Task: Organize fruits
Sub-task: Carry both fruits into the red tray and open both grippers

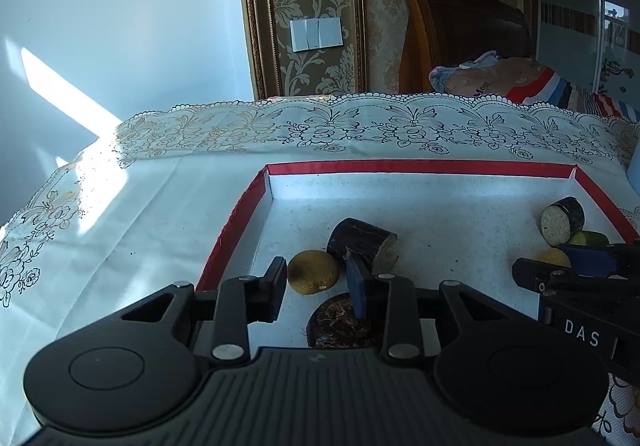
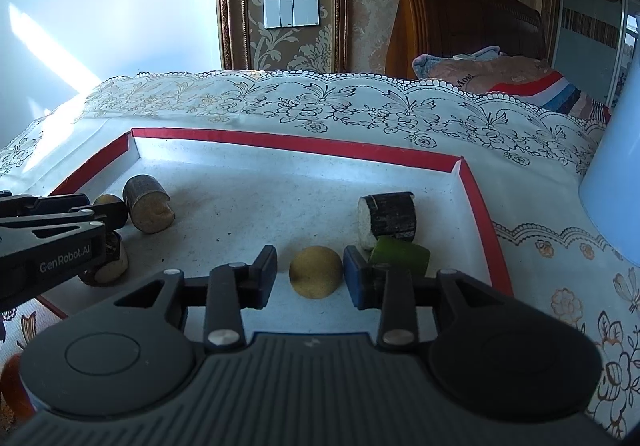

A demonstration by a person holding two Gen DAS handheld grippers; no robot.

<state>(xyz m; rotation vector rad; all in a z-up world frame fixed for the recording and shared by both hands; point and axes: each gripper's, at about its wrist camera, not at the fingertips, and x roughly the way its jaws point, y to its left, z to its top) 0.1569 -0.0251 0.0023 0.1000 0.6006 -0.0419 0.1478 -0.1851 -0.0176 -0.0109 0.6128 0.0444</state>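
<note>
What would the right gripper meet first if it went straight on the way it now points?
Most likely the round yellow fruit, which lies in the tray right between the right gripper's open fingers. Depth is hard to judge here.

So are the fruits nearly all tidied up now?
Nearly, it seems. Done: the fruit I can make out lies in the red-rimmed tray: a dark cane piece and brown fruit one side, a second cane piece, green piece and yellow fruit the other. In hand: nothing; the left gripper and right gripper stand open around the round fruits. Left: perhaps only neatening.
</note>
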